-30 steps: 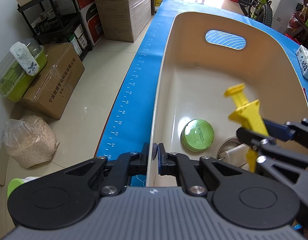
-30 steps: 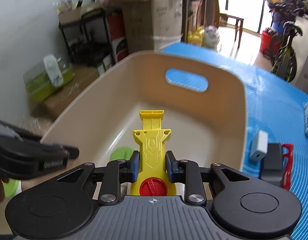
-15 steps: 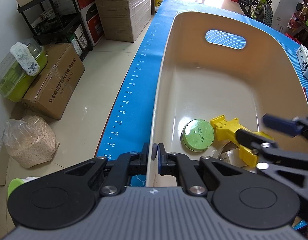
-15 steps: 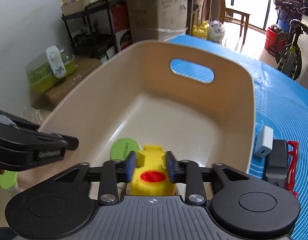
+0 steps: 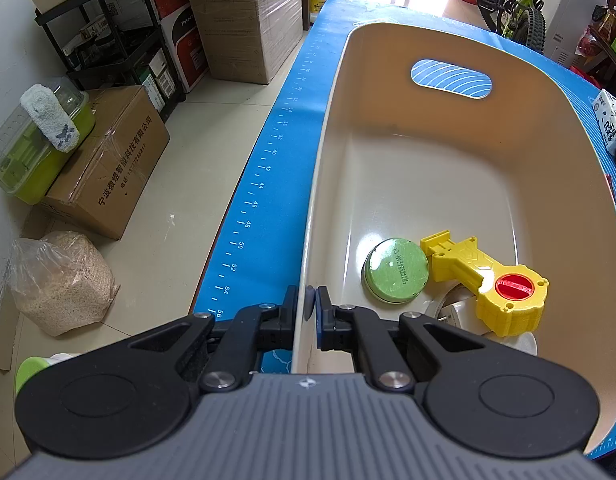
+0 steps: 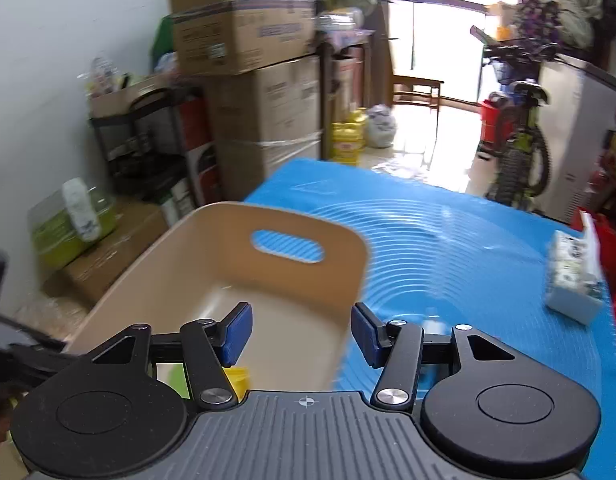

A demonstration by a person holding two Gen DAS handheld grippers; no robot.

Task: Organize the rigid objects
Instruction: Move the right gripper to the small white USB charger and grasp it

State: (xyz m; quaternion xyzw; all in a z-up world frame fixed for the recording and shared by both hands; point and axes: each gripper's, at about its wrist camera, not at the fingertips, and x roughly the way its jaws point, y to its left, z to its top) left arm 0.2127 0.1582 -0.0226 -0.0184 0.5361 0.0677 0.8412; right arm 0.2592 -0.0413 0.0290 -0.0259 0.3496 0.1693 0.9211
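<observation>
Nearby, tissue pack (image 6: 574, 280) beside bin (image 6: 348, 264)

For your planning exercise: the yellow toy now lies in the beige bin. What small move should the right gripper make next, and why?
Probably swing toward the white box on the blue mat: the right gripper is opening with nothing between its pads, and the yellow toy lies in the bin.

Ruler numbers along blue mat (image 5: 267, 184)

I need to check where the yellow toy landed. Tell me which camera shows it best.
The left wrist view. There the yellow toy lies whole on the floor of the beige bin, touching the green tin. The right wrist view shows only a blurred yellow sliver behind the right gripper.
</observation>
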